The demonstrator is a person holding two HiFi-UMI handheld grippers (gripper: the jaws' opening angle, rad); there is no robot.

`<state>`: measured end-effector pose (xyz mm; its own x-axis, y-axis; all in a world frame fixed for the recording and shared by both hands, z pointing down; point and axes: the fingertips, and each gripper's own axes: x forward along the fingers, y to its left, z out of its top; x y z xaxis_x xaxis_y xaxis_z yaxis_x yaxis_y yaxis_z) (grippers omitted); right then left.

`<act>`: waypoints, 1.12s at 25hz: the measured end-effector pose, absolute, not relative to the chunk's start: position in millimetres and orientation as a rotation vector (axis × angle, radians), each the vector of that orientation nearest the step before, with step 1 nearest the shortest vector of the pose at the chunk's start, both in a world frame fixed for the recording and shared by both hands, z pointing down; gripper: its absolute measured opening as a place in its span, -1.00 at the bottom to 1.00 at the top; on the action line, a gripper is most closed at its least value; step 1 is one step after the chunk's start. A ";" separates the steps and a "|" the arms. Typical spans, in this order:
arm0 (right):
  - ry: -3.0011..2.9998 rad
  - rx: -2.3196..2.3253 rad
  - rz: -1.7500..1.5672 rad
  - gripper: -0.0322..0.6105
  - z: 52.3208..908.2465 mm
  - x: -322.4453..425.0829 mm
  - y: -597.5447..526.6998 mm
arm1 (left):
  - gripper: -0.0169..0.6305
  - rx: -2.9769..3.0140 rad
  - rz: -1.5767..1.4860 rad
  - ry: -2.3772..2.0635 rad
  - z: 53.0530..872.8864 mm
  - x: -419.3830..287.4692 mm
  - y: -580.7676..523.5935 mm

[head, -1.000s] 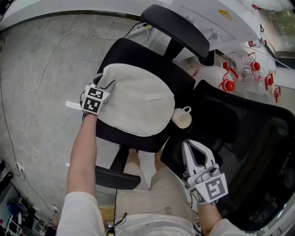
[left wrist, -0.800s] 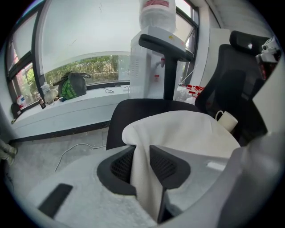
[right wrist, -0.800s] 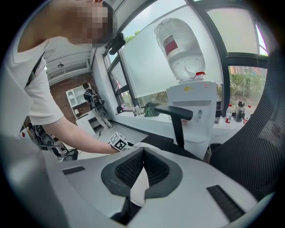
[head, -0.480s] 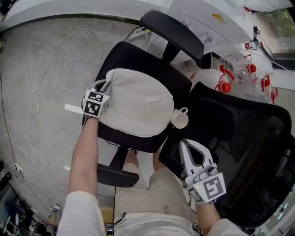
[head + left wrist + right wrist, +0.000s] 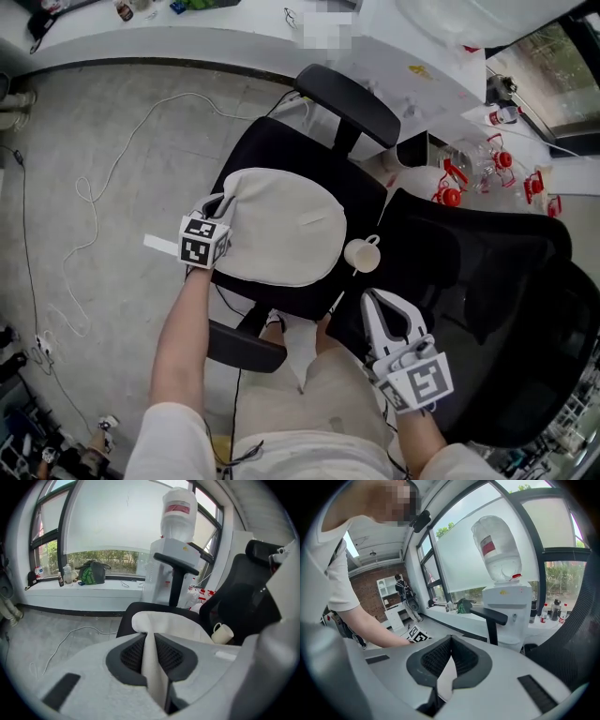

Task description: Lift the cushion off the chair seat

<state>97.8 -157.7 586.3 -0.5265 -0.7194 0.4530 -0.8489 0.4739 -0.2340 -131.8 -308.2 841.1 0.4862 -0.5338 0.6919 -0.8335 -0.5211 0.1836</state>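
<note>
A beige cushion lies on the black chair seat in the head view, its left edge pulled up into a fold. My left gripper is shut on that edge. In the left gripper view the fabric is pinched between the pads, and the rest of the cushion spreads beyond them. My right gripper hangs near the seat's front right corner, apart from the cushion. It is shut with nothing in it, and its tips meet in the right gripper view.
A white mug sits by the cushion's right edge. A second black mesh chair stands close on the right. An armrest juts out below the seat. A white cable trails across the floor at left. Red-capped bottles lie behind.
My left gripper shut on the cushion's left edge and rose, lifting that edge into a fold. The right gripper rose a little, still shut.
</note>
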 end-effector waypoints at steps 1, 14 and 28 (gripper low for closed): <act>-2.439 1.332 0.619 -0.89 581.3 98.1 -156.3 | -0.80 2.237 0.781 -1.133 832.8 -130.9 -306.8; -2.467 1.341 0.455 -0.89 498.5 107.0 -120.5 | -0.80 2.267 0.717 -1.198 742.5 -126.3 -271.2; -2.554 1.426 0.320 -0.89 418.9 110.6 -93.6 | -0.81 2.270 0.535 -1.328 644.6 -132.1 -227.4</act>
<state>110.6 -93.6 418.9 -0.5152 -0.8113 0.2765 -0.8544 0.5115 -0.0911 -132.1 -227.4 644.6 0.4605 -0.7057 0.5385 -0.8819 -0.4326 0.1872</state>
